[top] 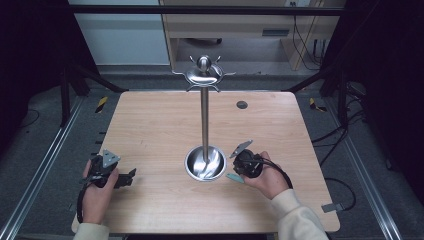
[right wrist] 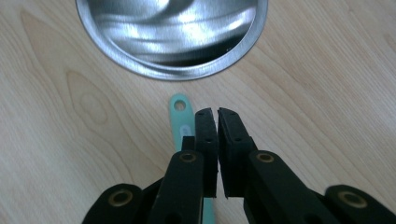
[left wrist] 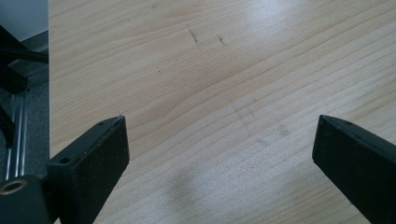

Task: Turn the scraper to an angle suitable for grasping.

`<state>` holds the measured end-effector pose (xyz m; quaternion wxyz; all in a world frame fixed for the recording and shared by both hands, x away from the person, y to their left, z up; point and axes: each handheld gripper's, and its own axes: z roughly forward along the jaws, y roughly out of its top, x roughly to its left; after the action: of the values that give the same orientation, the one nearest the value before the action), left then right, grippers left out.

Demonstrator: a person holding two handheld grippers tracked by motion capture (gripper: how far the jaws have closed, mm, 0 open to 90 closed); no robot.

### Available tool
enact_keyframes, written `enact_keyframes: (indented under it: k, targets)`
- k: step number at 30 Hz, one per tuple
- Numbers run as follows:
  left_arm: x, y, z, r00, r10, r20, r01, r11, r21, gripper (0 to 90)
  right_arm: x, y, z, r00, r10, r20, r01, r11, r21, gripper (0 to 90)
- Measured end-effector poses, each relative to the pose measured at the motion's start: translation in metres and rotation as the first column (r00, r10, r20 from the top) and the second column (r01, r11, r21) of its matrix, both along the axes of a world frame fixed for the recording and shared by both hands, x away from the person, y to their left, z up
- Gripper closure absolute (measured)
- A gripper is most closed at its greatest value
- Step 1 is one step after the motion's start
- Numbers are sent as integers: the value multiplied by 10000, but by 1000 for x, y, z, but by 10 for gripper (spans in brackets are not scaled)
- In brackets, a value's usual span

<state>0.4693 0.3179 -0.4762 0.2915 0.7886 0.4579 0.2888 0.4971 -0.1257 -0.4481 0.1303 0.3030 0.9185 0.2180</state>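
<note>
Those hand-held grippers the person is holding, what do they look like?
Each hand-held gripper, left and right, is black, topped by a grey three-cornered plate, with a black cable trailing back. The jaws are flat black blocks with brass-coloured rivets. The person wears pale, cream-coloured sleeves.

I can read no text, label, brand or number anywhere in my feeds. The teal handle beside my right gripper carries a small pale patch (too blurred to tell whether it is lettering). The wooden table under my left gripper bears only faint scuff marks, nothing legible.
</note>
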Motion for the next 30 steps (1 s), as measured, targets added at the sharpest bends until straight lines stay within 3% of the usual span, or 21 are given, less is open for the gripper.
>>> enact_keyframes:
  k: [3,8,11,18,30]
  targets:
    - [0,-1,0,10000,-30,6,30,10000,8,36,3,3,4,9989,256,-404,-280,9977,-614,838]
    - [-1,-1,0,10000,-51,-12,51,10000,22,35,8,9,1,9919,793,-995,-929,9857,-1408,768]
    - [0,-1,-1,10000,-28,-10,28,10000,0,35,12,9,-2,9859,860,-1438,-1069,9837,-1445,728]
    - [0,-2,-1,10000,-53,-31,53,10000,84,35,15,12,-9,9754,924,-2000,-1262,9784,-1637,669]
    - [0,-2,-2,10000,-88,-40,89,9999,81,35,19,15,-13,9684,923,-2316,-1349,9752,-1753,641]
